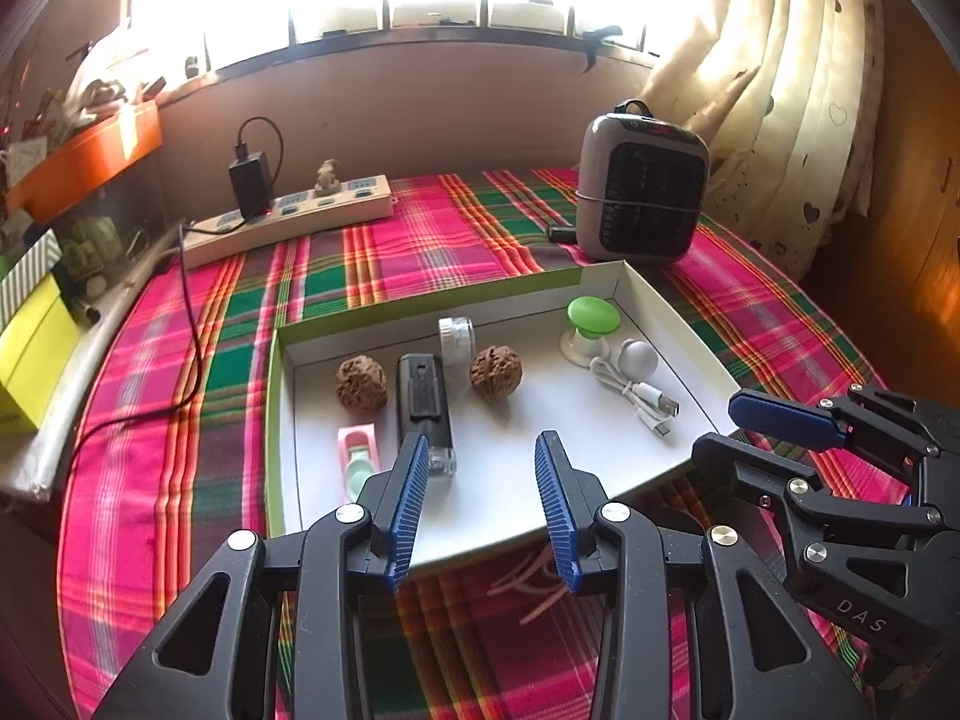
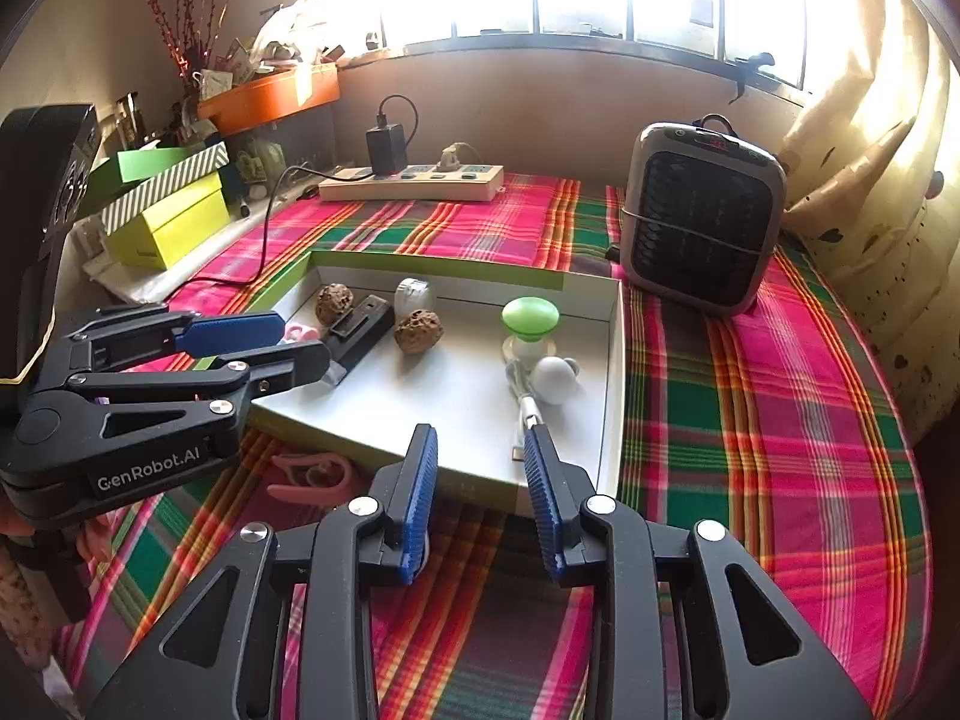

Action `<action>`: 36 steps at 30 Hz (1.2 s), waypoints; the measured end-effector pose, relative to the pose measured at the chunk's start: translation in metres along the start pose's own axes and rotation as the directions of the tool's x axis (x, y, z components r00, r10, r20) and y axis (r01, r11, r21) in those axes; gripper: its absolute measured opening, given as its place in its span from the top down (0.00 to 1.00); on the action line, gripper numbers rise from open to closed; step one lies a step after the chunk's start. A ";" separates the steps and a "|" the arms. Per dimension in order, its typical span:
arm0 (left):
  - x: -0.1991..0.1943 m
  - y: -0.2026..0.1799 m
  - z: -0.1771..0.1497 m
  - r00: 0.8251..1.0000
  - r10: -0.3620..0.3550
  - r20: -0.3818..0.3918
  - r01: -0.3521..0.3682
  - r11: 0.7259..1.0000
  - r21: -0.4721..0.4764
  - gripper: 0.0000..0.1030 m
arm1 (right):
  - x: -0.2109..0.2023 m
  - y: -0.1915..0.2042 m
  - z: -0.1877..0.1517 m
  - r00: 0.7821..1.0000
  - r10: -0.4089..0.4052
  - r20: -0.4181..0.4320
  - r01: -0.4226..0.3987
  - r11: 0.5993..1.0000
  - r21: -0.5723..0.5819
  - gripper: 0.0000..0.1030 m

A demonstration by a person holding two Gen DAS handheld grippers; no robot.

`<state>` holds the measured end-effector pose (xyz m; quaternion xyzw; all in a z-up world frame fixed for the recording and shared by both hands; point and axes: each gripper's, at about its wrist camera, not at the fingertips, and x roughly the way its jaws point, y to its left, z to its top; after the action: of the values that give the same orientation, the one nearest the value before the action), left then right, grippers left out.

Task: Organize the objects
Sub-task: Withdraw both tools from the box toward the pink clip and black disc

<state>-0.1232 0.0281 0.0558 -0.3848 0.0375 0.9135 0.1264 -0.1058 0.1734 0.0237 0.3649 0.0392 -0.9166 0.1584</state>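
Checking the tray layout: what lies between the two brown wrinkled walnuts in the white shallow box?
Between the left walnut and the right walnut lies a black rectangular device, clearest in the left wrist view.

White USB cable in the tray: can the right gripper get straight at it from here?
Probably yes. The USB cable lies just ahead of the right gripper, whose jaws are open and empty. The small white bulb touches the cable's far end, so crowding is likely there.
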 end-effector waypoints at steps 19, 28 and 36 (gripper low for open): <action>-0.018 0.003 -0.028 0.998 0.053 0.020 -0.053 0.999 -0.004 0.65 | -0.012 0.007 -0.017 1.000 0.020 0.001 -0.020 1.000 0.004 0.64; -0.023 0.022 -0.047 1.000 -0.019 0.002 0.019 0.997 -0.076 0.63 | -0.015 0.011 -0.024 0.999 0.035 -0.007 -0.035 0.999 0.011 0.62; -0.024 0.032 -0.056 0.998 -0.063 -0.005 0.062 0.992 -0.109 0.61 | -0.008 0.022 -0.027 0.998 0.057 -0.036 -0.058 0.998 -0.009 0.55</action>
<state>-0.0766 -0.0173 0.0326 -0.3959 -0.0237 0.9082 0.1338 -0.0758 0.1593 0.0100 0.3814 0.0363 -0.9048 0.1859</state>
